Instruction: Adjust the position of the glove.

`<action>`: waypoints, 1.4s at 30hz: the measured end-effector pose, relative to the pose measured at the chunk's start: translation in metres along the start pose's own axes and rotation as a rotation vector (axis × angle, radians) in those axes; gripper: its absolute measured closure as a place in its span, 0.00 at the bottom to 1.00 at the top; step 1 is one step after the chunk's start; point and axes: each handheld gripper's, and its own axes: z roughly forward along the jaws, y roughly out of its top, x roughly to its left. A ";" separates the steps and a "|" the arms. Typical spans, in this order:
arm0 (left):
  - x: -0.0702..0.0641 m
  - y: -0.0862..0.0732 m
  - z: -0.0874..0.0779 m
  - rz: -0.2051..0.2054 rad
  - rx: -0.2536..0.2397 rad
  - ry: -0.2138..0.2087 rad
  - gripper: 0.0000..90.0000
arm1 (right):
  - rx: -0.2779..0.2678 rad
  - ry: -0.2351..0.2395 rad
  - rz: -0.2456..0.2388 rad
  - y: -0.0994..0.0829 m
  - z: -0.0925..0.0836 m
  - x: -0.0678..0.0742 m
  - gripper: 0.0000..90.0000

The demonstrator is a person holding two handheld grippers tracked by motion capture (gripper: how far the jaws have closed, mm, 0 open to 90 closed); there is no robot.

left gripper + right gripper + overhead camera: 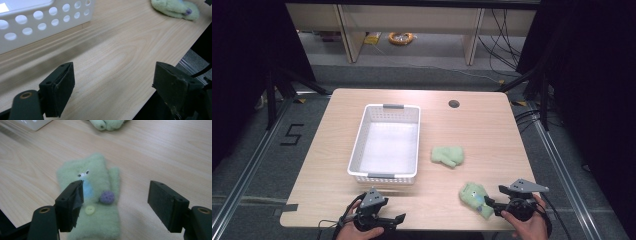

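High view: white perforated basket (pixel 384 145) sits mid-tabletop (pixel 482 130), nothing visible in it. One green mitten (pixel 447 156) lies just right of it; a second, decorated mitten (pixel 475 198) lies at the near edge, right in front of my right gripper (pixel 492 205). My left gripper (pixel 394 220) rests low near the basket's front wall.

Left gripper view: my jaws stand wide over bare wood, holding nothing; basket wall (pixel 47 22) at upper left.

Right gripper view: my jaws are spread wide, straddling the decorated mitten's (pixel 92 202) cuff without pinching it, so I judge a grasp is being lined up.
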 end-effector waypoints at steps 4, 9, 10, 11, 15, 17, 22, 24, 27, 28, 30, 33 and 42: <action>0.000 0.000 0.000 0.010 -0.008 0.004 0.19 | 0.006 0.003 0.022 0.001 0.000 0.002 0.33; -0.001 0.000 0.001 -0.015 -0.007 -0.002 0.19 | -0.007 0.006 -0.008 0.003 0.001 0.000 0.34; 0.000 0.000 0.001 -0.007 -0.006 0.003 0.19 | -0.004 0.007 -0.007 0.004 0.002 0.000 0.34; 0.000 0.000 0.001 -0.004 -0.007 0.005 0.19 | 0.004 0.004 0.008 0.005 0.001 0.001 0.34; 0.000 0.000 0.002 -0.005 -0.016 -0.003 0.19 | -0.007 0.005 0.010 0.007 0.000 0.000 0.36; 0.000 0.000 0.002 -0.004 -0.022 -0.001 0.19 | -0.027 0.007 -0.013 0.011 0.001 -0.003 0.36; 0.000 0.000 0.002 -0.004 -0.023 0.004 0.19 | -0.013 0.013 -0.023 0.020 0.003 -0.004 0.38; 0.001 0.000 0.001 -0.006 -0.007 0.003 0.19 | -0.011 0.027 -0.021 0.022 0.005 -0.004 0.38; 0.002 0.001 0.001 0.005 -0.013 0.006 0.19 | -0.009 0.037 -0.018 0.026 0.007 -0.004 0.37; 0.002 0.001 0.001 0.006 -0.012 0.006 0.19 | -0.005 0.035 -0.019 0.029 0.008 -0.004 0.37; 0.002 0.001 0.001 0.008 -0.013 0.007 0.18 | -0.010 0.029 -0.011 0.034 0.010 -0.002 0.37; 0.002 0.001 0.001 0.007 -0.015 0.008 0.18 | -0.012 0.037 -0.047 0.044 0.014 -0.002 0.37; 0.002 0.001 0.001 0.006 -0.017 0.010 0.18 | -0.013 0.048 -0.068 0.070 0.031 0.003 0.37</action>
